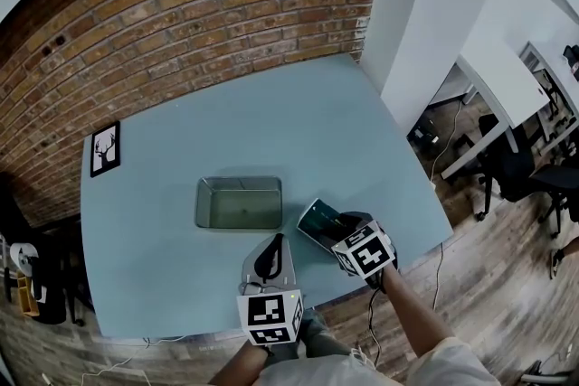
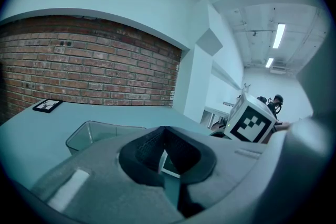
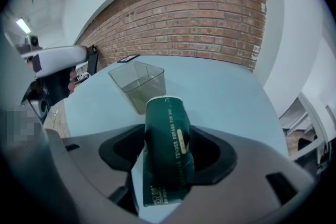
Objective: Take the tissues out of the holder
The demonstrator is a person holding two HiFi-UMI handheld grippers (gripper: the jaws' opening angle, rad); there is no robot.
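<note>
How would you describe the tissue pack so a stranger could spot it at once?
On the pale blue table by the brick wall, look near the front edge, right of the clear rectangular plastic holder. There the right hand-held gripper grips a dark green, lettered soft tissue pack; the holder beside it is see-through.

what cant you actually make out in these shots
- Right gripper view: small print at the near end of the tissue pack, held in the right claw, is too blurred to read.
- Head view: that claw's tips are hidden by its marker cube.
- Left gripper view: the body of the left claw covers the pack; only a pale sliver shows.
- Head view: the clear holder is too small to rule out a thin leftover.
</note>
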